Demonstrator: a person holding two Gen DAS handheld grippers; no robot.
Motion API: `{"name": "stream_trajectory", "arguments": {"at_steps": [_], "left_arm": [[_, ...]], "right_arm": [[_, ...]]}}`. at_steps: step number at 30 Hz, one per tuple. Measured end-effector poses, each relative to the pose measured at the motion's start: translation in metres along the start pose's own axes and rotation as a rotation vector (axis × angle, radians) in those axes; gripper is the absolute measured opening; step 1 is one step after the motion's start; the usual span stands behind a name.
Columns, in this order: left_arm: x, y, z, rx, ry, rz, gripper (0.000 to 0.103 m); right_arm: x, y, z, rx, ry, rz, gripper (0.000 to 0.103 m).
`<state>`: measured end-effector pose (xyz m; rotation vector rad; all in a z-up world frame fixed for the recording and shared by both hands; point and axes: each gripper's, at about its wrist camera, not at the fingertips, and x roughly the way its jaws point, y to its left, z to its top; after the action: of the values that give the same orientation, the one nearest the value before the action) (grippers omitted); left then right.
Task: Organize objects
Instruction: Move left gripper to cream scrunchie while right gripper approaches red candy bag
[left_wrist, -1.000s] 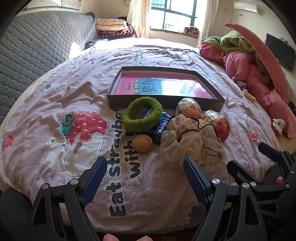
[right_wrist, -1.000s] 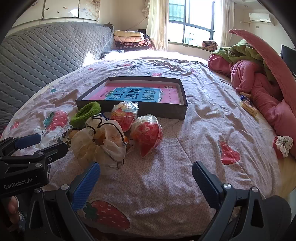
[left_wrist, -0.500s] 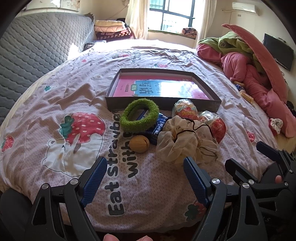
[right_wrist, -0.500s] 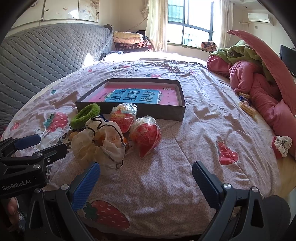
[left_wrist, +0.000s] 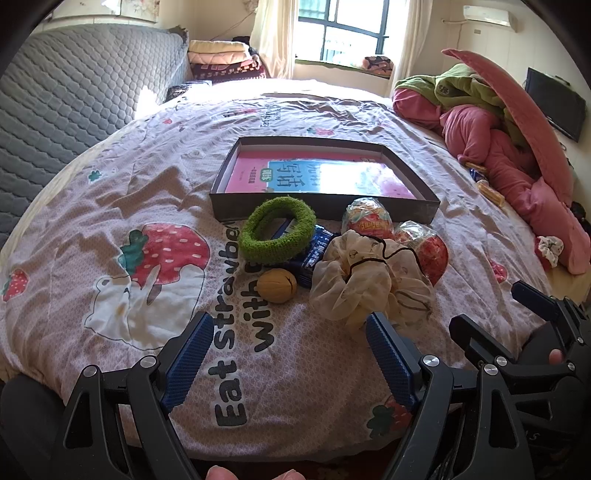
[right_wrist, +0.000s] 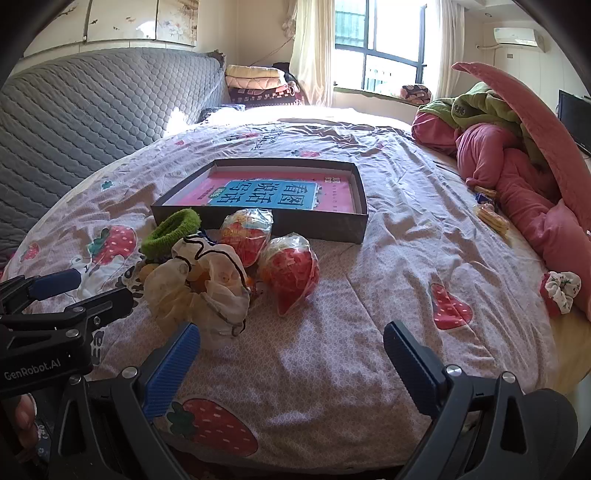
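On the strawberry-print bedspread (left_wrist: 155, 206), from the left: one green fuzzy hair ring (left_wrist: 276, 229) leans against one dark shallow box (left_wrist: 325, 173) holding one pink-and-blue book (right_wrist: 269, 194). Just below the ring sits one tan walnut-like ball (left_wrist: 277, 285), beside one blue packet (left_wrist: 314, 251) partly under the ring. Next comes one cream scrunchie (left_wrist: 365, 280) with a thin black hair tie on it, then two red snack bags (right_wrist: 291, 273), touching. Far right lies one white-red scrunchie (right_wrist: 561, 286). The left gripper (left_wrist: 291, 354) and right gripper (right_wrist: 291, 350) both hover with jaws spread wide, holding nothing.
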<state>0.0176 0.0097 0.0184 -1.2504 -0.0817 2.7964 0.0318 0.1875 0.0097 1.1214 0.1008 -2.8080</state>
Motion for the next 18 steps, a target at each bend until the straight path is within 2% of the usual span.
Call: {"name": "stream_trajectory", "arguments": {"at_steps": [18], "left_arm": [[-0.0005, -0.0010, 0.0007, -0.005, 0.001, -0.028, 0.085]], "right_arm": [[-0.0014, -0.0051, 0.0000, 0.012, 0.001, -0.005, 0.100]]}}
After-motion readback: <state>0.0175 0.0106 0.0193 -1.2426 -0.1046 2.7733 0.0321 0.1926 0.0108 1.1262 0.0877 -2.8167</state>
